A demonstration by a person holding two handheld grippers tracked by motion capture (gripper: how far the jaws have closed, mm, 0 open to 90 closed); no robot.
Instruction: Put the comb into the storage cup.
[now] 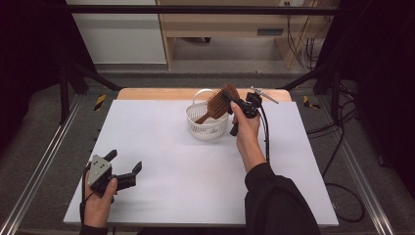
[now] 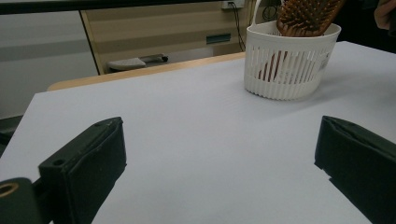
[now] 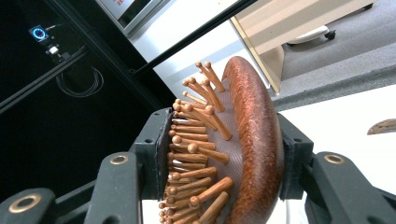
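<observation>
A person at a white-topped table (image 1: pixel 161 161) lowers a wooden paddle hairbrush (image 1: pixel 221 102) into a small white slatted basket (image 1: pixel 205 128) standing near the far edge, a little right of centre. The right gripper (image 1: pixel 238 106) is clamped across the brush head: in the right gripper view one jaw bears on the ball-tipped wooden bristles (image 3: pixel 196 154) and the other on the rounded back (image 3: pixel 254 140). The brush slants, its long axis running from the head, up and to the right above the rim, down to the handle, which is already inside the basket toward its left wall. The gripper sits just right of the basket, so the remaining way in appears to be down and leftward along that slant. The left gripper (image 1: pixel 125 166) rests by the near left corner, well apart from the basket, its jaws spread wide with nothing between them; the right hand (image 1: pixel 247 132) is plainly the nearer.
</observation>
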